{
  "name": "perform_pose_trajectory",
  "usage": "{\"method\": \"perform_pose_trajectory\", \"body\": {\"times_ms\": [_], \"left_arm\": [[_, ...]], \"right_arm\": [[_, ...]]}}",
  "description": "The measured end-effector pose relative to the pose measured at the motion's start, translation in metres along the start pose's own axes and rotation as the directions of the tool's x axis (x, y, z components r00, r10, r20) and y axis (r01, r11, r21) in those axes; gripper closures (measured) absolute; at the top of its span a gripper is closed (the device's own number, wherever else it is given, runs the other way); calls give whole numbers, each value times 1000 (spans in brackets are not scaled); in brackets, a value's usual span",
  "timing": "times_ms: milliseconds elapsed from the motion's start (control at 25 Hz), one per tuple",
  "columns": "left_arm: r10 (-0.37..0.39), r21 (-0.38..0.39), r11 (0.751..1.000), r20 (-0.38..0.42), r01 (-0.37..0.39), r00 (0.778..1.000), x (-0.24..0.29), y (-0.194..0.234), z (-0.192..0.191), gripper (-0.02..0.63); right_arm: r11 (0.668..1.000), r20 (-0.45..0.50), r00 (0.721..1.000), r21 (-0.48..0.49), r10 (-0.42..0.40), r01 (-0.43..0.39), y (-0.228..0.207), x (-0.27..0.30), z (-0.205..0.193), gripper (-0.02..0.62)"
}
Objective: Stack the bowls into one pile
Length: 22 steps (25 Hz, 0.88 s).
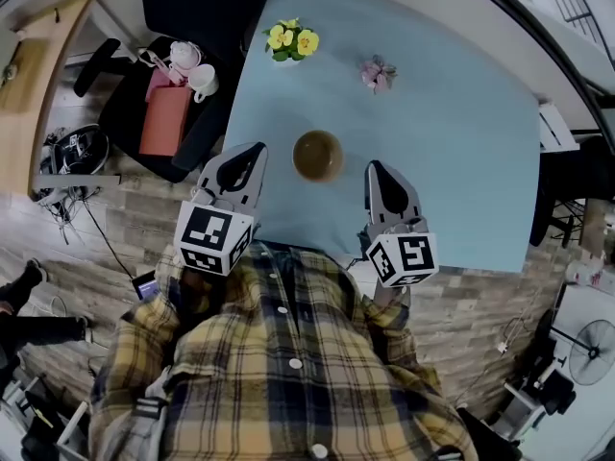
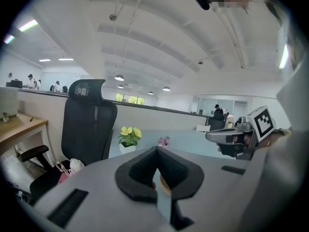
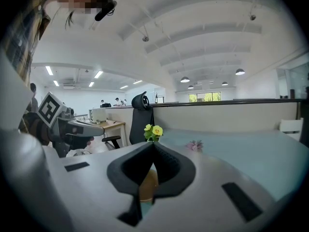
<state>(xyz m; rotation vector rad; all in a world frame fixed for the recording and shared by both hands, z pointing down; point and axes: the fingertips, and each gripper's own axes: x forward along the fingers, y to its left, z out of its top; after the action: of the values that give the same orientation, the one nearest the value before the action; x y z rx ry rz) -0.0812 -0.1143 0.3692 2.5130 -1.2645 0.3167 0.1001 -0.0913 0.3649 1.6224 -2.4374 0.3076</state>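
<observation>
A brown bowl (image 1: 317, 156) and yellow flowers (image 1: 291, 39) are set on a blue office table (image 1: 461, 152); the left gripper (image 1: 257, 148) and right gripper (image 1: 373, 167) are closed on nothing

- This is an open-plan office: a long, low beige partition wall (image 2: 159, 114) runs across the room beyond the left gripper (image 2: 157, 150), behind the pale blue table (image 2: 190, 140).
- A black high-backed swivel office chair (image 2: 89, 122) stands ahead and to the left of that gripper, with a light wooden desk (image 2: 21, 129) further left.
- Round white ceiling lamps (image 2: 119, 78) hang overhead beyond the gripper, and people (image 2: 31, 81) stand at workstations far off to its left.
</observation>
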Motion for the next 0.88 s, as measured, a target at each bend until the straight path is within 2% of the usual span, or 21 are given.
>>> {"method": "perform_pose_trajectory", "body": {"times_ms": [880], "left_arm": [[-11, 14, 1000, 4, 11, 1000, 10, -4, 1, 616]], "right_arm": [[1000, -14, 1000, 21, -17, 17, -10, 1, -6, 594]]}}
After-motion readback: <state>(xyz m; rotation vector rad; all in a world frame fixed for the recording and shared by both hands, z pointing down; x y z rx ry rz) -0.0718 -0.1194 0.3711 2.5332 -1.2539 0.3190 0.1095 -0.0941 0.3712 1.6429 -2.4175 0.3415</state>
